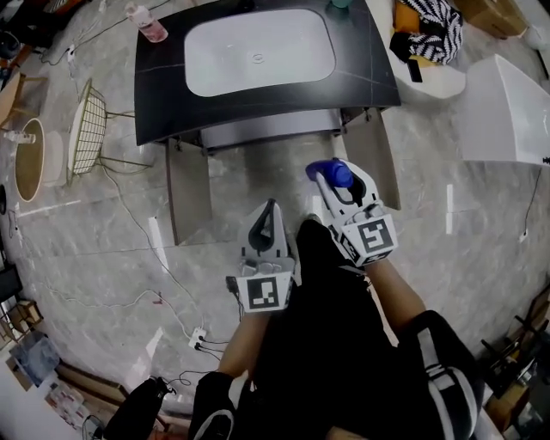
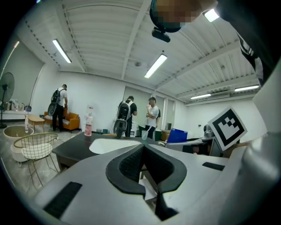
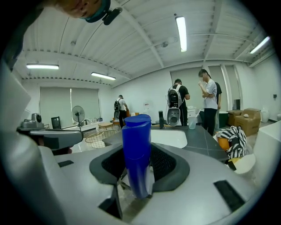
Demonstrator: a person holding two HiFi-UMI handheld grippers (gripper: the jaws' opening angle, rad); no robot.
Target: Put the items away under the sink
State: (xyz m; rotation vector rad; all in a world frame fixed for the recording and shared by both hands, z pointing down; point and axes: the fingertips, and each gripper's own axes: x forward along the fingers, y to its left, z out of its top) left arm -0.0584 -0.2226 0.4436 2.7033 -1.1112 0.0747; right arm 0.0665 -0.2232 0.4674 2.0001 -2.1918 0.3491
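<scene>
Both forearms reach forward side by side, level, toward the vanity. The right gripper [image 1: 339,182] is closed on a smooth, cylindrical blue plastic bottle [image 3: 136,145], which stands upright between its ribbed black pads with its flat cap above them. The left gripper [image 2: 143,154] is empty, its pads pressed together. The bottle hangs before the open cabinet doors [image 1: 190,196], below the dark countertop [image 1: 163,86] and white oblong sink [image 1: 258,51].

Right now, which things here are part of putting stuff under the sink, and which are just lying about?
Part of the job: blue bottle held in the right gripper; open cabinet under the sink; perhaps the pink bottle on the counter.
Lying about: wire basket, striped cloth, floor cables.
</scene>
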